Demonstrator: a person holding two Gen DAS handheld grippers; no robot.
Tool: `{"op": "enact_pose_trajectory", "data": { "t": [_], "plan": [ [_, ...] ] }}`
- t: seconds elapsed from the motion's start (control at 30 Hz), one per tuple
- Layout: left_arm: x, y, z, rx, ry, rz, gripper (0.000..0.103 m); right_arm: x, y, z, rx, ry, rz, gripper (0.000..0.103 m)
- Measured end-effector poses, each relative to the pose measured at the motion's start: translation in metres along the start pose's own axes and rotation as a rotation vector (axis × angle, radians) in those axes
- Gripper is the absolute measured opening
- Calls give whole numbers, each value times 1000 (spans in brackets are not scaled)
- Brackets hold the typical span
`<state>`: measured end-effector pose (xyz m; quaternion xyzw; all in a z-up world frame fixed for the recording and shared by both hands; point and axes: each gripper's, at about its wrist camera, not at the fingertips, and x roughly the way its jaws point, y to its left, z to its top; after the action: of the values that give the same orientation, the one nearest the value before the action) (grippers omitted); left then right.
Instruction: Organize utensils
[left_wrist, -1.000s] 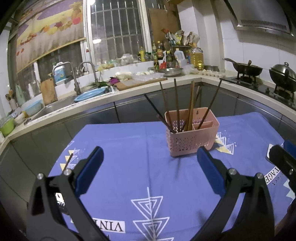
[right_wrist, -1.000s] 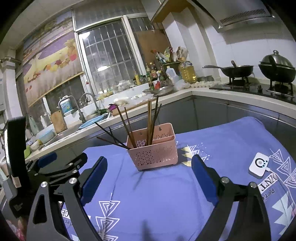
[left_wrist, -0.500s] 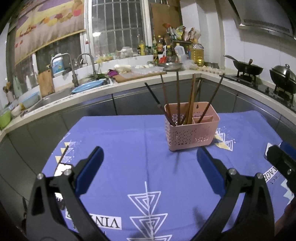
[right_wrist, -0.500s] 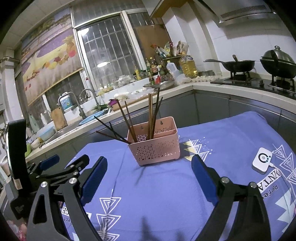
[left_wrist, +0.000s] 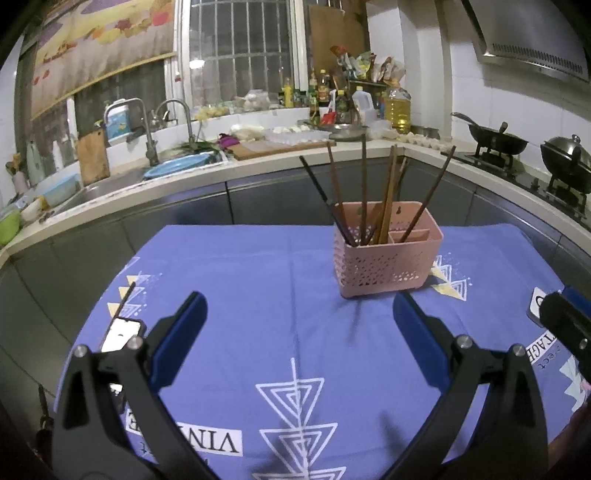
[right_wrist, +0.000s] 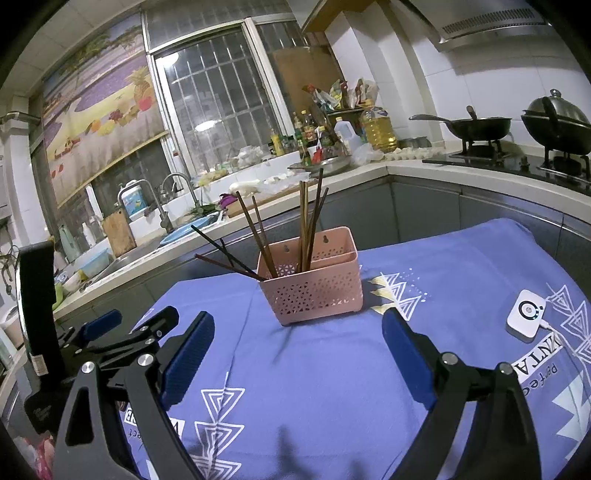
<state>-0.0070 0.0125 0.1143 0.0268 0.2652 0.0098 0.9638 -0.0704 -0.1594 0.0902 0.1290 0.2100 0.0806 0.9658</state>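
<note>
**Above the blue cloth, both claws hanging wide and empty**

Over the table you are holding both tools above the blue patterned tablecloth (left_wrist: 295, 332). Your left gripper (left_wrist: 297, 332) is spreading its jaws wide, with nothing between the blue pads (left_wrist: 181, 339), and it is hovering clear of the cloth. Your right gripper (right_wrist: 295, 354) is doing the same: jaws wide apart, nothing gripped, pointing toward the middle of the table.

Ahead of both tools, the pink basket (left_wrist: 386, 254) is standing upright on the cloth, well apart from either claw. Its walls are perforated and a divider is splitting it into compartments. The chopsticks (left_wrist: 364, 192) are standing in it, fanning out in different directions; several dark ones are leaning toward your left, one is leaning toward your right from the smaller compartment, and the lighter ones are standing nearly upright in the middle.

At the left edge of the table, one loose chopstick (left_wrist: 120, 314) is lying on the cloth, beside a phone (left_wrist: 120, 334) with a lit screen. On your right, a small white device (right_wrist: 526, 317) with a cable is resting on the cloth.
</note>
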Motion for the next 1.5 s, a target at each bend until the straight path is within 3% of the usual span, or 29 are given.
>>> {"op": "enact_pose_trajectory", "data": {
  "t": [1.5],
  "plan": [
    [2,0,-7,24,11,74,97,2,0,-11,24,15,2,91]
  ]
}}
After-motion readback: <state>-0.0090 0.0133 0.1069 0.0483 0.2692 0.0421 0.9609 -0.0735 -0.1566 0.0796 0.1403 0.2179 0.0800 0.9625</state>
